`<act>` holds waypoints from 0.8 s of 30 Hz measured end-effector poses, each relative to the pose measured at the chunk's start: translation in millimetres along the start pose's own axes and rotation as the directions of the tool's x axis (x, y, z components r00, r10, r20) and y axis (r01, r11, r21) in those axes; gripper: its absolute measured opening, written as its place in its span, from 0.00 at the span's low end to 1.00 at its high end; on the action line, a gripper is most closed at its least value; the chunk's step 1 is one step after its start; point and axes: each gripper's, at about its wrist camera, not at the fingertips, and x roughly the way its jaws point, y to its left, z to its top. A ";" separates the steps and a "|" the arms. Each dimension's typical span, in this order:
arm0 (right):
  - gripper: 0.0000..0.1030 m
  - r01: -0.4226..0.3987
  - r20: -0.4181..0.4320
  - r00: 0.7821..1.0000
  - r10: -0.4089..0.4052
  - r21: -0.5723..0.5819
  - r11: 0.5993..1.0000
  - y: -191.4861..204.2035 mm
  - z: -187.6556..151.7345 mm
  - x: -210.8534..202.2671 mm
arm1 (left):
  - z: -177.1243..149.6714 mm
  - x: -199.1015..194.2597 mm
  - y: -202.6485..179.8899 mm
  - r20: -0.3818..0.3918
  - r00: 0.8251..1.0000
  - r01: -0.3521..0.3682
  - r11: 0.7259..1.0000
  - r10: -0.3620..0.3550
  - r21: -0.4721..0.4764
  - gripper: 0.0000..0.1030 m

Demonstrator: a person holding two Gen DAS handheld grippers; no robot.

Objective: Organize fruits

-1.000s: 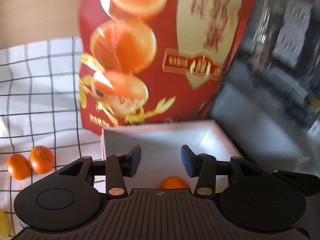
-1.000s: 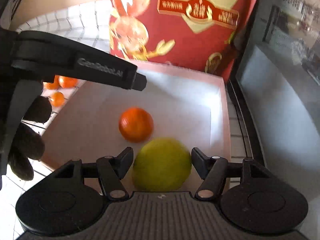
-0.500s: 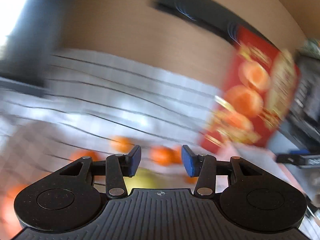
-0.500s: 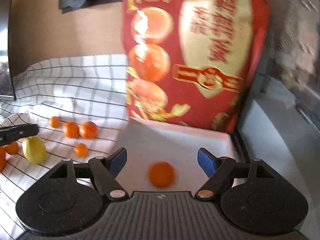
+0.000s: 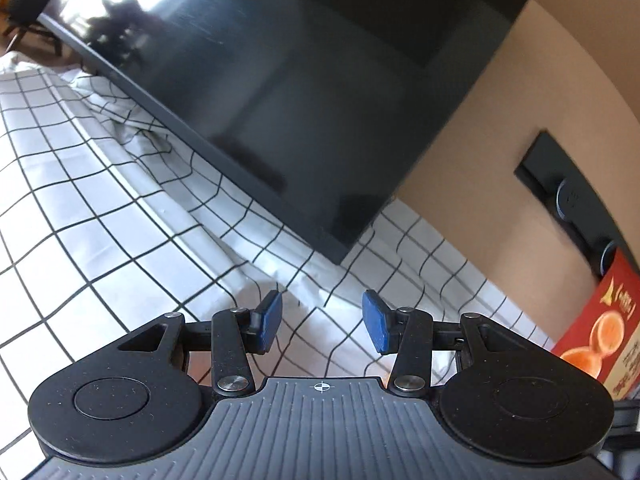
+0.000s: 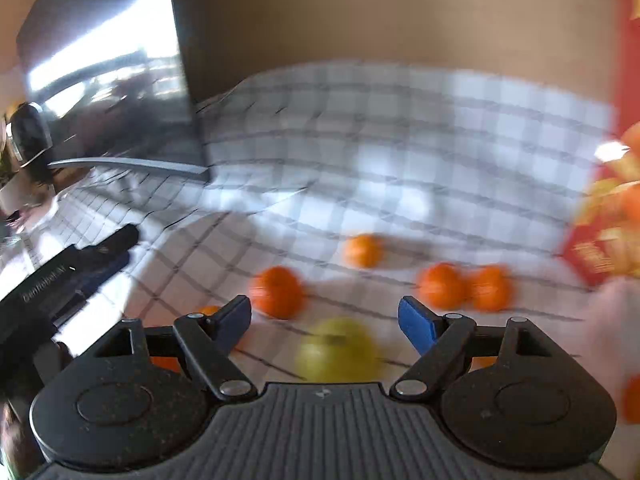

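Several oranges lie loose on the checked cloth in the blurred right wrist view, among them one (image 6: 278, 292) near the left finger, one (image 6: 362, 250) farther back and a pair (image 6: 442, 284) to the right. A yellow-green fruit (image 6: 338, 354) lies on the cloth just below my right gripper (image 6: 326, 314), which is open and touches nothing. My left gripper (image 5: 322, 320) is open and empty over bare cloth, and it shows as a black bar (image 6: 68, 280) at the left. No fruit is clear in the left wrist view.
A big dark screen (image 5: 280, 80) stands on the checked cloth (image 5: 100, 220) ahead of the left gripper. The red box printed with oranges (image 5: 604, 336) stands at the right edge in both views (image 6: 600, 248). A beige wall is behind.
Both grippers swung left, away from the white box. The right one opened off the yellow fruit it had there and now hangs over the loose fruit. The left one now faces the screen.
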 end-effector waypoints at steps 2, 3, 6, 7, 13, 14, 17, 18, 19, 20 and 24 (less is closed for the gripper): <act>0.74 0.017 -0.010 1.000 -0.017 -0.032 0.999 18.8 0.8 22.7 | 2.1 -0.6 1.9 0.007 1.000 -0.006 1.000 0.006 0.015 0.48; 0.73 0.034 -0.009 0.999 -0.034 -0.046 0.998 27.3 2.4 33.5 | 3.5 -1.7 3.0 0.021 1.000 -0.009 1.000 0.009 0.017 0.48; 0.72 0.068 -0.019 0.997 -0.069 -0.040 0.997 39.5 9.6 60.4 | 6.1 -8.2 9.0 0.058 0.998 -0.017 1.000 0.017 -0.001 0.48; 0.69 0.075 -0.028 0.997 -0.075 -0.023 0.997 39.7 12.0 67.5 | 7.2 -10.7 12.0 0.061 0.998 -0.014 1.000 0.015 -0.020 0.48; 0.56 0.040 -0.036 0.998 -0.043 -0.089 0.995 53.0 13.0 82.7 | 11.4 -16.2 31.9 0.065 0.998 0.008 0.990 0.001 -0.138 0.48; 0.54 0.036 -0.015 0.999 -0.038 -0.123 0.992 58.5 11.0 77.7 | 11.2 -16.5 32.8 0.066 0.998 0.004 0.990 0.005 -0.140 0.48; 0.49 -0.023 -0.013 1.000 0.022 -0.173 0.985 68.2 6.0 62.6 | 10.9 -16.0 32.2 0.063 0.998 -0.009 0.991 0.018 -0.133 0.48; 0.49 -0.031 -0.017 0.999 0.028 -0.182 0.983 69.8 4.5 58.6 | 10.8 -15.5 31.6 0.062 0.998 -0.016 0.992 0.024 -0.129 0.48; 0.49 -0.036 -0.027 0.999 0.032 -0.188 0.982 71.5 2.5 54.7 | 10.5 -15.1 31.1 0.062 0.998 -0.023 0.992 0.031 -0.124 0.48; 0.48 -0.044 -0.045 0.998 0.036 -0.184 0.982 72.5 1.6 52.0 | 10.3 -15.0 31.1 0.062 0.997 -0.028 0.992 0.036 -0.121 0.48; 0.46 -0.094 -0.104 0.991 0.084 -0.094 0.991 72.9 1.2 51.3 | 9.6 -15.2 32.1 0.068 0.996 -0.044 0.992 0.053 -0.121 0.48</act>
